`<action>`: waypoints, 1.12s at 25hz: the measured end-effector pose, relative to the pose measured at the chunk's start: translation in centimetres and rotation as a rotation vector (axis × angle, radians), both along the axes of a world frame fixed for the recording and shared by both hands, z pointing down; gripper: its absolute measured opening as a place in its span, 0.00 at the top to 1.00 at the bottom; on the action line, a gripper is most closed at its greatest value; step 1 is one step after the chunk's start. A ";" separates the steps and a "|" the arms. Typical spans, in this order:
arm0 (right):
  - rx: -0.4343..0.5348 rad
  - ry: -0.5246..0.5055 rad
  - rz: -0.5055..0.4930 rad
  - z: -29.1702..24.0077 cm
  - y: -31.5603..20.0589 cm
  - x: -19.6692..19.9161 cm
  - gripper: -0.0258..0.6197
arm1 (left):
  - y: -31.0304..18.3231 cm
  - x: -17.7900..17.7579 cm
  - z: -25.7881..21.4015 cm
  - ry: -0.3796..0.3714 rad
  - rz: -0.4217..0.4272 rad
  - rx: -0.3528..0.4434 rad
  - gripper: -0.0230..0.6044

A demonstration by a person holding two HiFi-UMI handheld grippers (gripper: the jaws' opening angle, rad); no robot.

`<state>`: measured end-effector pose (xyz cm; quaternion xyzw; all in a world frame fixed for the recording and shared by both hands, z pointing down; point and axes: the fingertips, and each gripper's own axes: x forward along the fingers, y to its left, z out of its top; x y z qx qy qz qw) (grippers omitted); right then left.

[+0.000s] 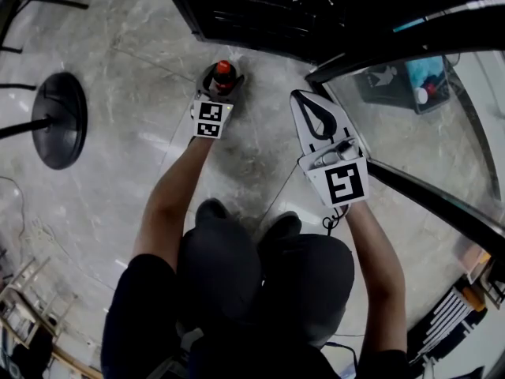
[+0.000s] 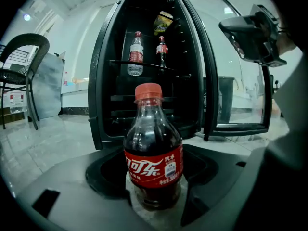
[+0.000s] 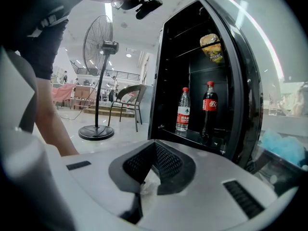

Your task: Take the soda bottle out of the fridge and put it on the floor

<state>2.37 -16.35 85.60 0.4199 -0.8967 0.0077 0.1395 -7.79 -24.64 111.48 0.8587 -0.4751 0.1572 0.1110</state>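
Lurker: Soda bottle (image 2: 153, 162) location, anyone?

Me: Upright on the floor (image 1: 142, 93), just in front of the open fridge (image 2: 103, 81). My left gripper (image 1: 221, 81) has both jaws closed round its lower half, red cap up.

Lurker: And the other one?

Me: My right gripper (image 3: 153, 148) hangs beside the fridge door (image 3: 250, 57), jaws pressed together, nothing in them. 2 shelf bottles (image 3: 183, 109) stand inside the fridge.

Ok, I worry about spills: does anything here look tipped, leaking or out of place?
Nothing stands out. The soda bottle stands upright and capped on the floor, between the left gripper jaws, with no liquid around it. The fridge door is open.
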 end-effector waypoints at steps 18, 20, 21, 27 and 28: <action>-0.018 0.002 0.013 0.7 0.5 0.2 0.93 | 1.4 -0.1 0.1 -0.050 0.037 0.037 0.45; -0.014 0.003 0.012 0.7 0.5 0.1 0.93 | 1.6 -0.1 0.3 -0.049 0.040 0.035 0.45; -0.013 0.003 0.010 0.7 0.5 0.0 0.93 | 1.8 -0.1 0.3 -0.050 0.041 0.034 0.45; -0.014 0.004 0.007 0.8 0.6 -0.1 0.93 | 1.9 -0.2 0.2 -0.057 0.037 0.041 0.45; -0.014 0.003 0.007 0.8 0.7 -0.1 0.93 | 2.0 -0.2 0.2 -0.060 0.037 0.041 0.45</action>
